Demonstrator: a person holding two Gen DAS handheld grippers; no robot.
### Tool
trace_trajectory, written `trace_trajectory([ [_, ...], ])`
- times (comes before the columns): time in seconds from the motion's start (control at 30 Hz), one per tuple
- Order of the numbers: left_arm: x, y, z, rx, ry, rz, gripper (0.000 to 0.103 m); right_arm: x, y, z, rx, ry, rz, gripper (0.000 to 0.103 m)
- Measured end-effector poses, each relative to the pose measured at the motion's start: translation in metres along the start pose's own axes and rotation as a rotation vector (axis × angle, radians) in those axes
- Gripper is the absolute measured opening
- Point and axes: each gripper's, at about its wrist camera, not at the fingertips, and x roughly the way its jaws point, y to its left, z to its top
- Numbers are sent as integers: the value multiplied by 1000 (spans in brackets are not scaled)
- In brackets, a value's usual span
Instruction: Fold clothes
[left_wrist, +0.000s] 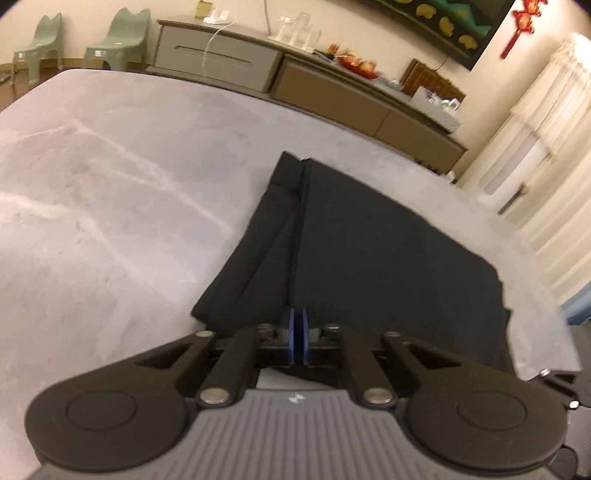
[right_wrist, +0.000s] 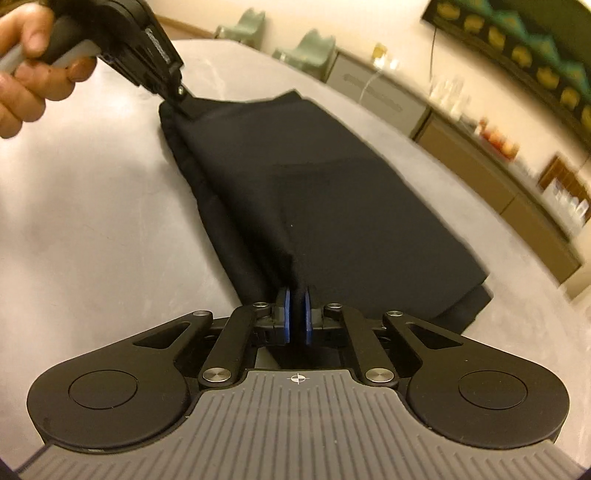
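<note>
Pinching smooth black garment (right_wrist: 325, 206): both jaws closed.

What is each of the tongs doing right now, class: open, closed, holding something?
Left tongs: closed on an edge of the black garment.
Right tongs: closed, pinching a fold of the same garment at its other end.

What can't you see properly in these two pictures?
- Kind of black garment: both views show only a folded dark shape.
- Cloth inside the left gripper: left wrist view, blue pads hide it.
- Items on the sideboard: both views, small and blurred.
- The person: right wrist view, frame edge cuts off all but a hand.
</note>
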Motion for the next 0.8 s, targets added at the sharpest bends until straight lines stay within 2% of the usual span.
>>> trace_trajectory([
  [0.03, -2, -1, -1, 8, -12, 12, 8, -1, 3, -1, -3, -10, -15, 17],
  [0.07, -8, -3, -1, 15, -39, 12, 16, -4, 7, -2, -7, -29, -30, 23],
  [0.13, -19, -6, 1, 24, -103, 2, 30, -16, 15, -2, -19, -94, -52, 45],
  [0.17, -19, -7, 2, 32, -107, -8, 40, -16, 17, -2, -34, -90, -44, 45],
  [0.2, -20, -9, 2, 40, -112, -18, 45, -11, 19, -3, -55, -64, -39, 44],
  [0.27, -19, -13, 3, 56, -112, -36, 46, -2, 12, -7, -64, -42, -37, 44],
  [0.33, -7, -20, 0, 76, -64, -35, 46, 4, -12, -6, 0, -17, -35, 44],
  [0.47, 15, -29, -6, 99, -13, 20, 46, 22, -55, -10, 49, 44, -151, 45],
  [0.57, 12, -35, -9, 126, -30, 43, 48, 19, -67, -7, 87, 96, -123, 46],
  [0.63, 11, -39, -11, 144, -41, 58, 48, 2, -65, -2, 117, 40, -90, 47],
  [0.73, 8, -45, -14, 170, -58, 81, 48, -9, -67, 6, 230, -48, -56, 53],
  [0.8, 5, -49, -16, 185, -73, 94, 48, 7, -67, 7, 300, -32, -38, 53],
])
